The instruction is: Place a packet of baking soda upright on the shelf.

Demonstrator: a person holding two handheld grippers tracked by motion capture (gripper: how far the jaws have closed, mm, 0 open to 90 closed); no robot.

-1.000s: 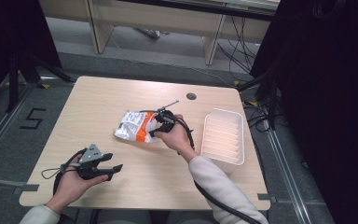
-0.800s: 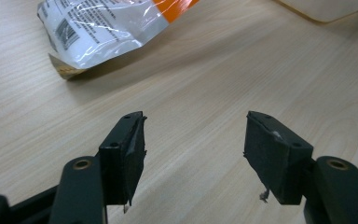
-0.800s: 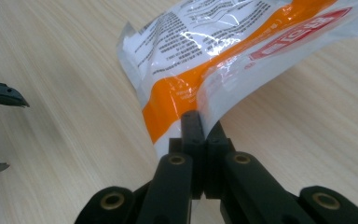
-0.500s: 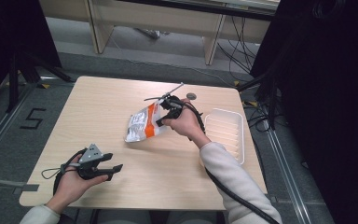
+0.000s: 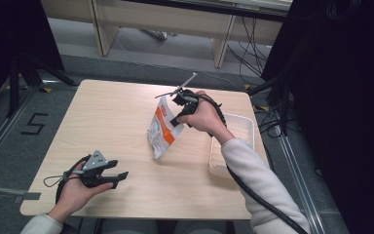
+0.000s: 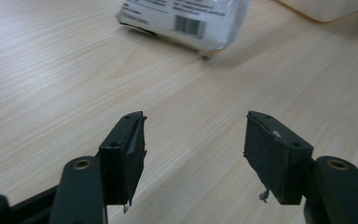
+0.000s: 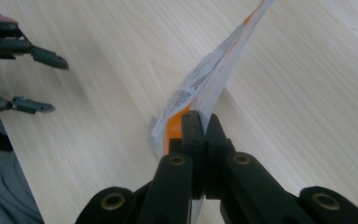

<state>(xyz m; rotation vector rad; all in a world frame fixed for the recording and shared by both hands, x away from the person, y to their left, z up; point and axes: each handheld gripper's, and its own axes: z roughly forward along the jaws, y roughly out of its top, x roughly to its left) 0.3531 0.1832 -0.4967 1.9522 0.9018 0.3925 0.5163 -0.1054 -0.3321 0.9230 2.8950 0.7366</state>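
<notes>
The right gripper [image 5: 174, 118] pinches a white-and-orange packet [image 5: 159, 130] by its edge, hanging above the wooden table [image 5: 112, 122]; a barcode [image 6: 187, 25] shows, its print unreadable. The left gripper [image 5: 119, 176] rests, jaws wide.

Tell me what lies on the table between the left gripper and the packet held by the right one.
Nothing: in the high view only bare wooden table runs from the open left gripper to the packet; the left gripper view shows the same stretch bare.

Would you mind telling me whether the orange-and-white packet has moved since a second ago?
Yes. The packet, which lay flat left of the white tray, now hangs upright from the right gripper, closer to that tray.
</notes>
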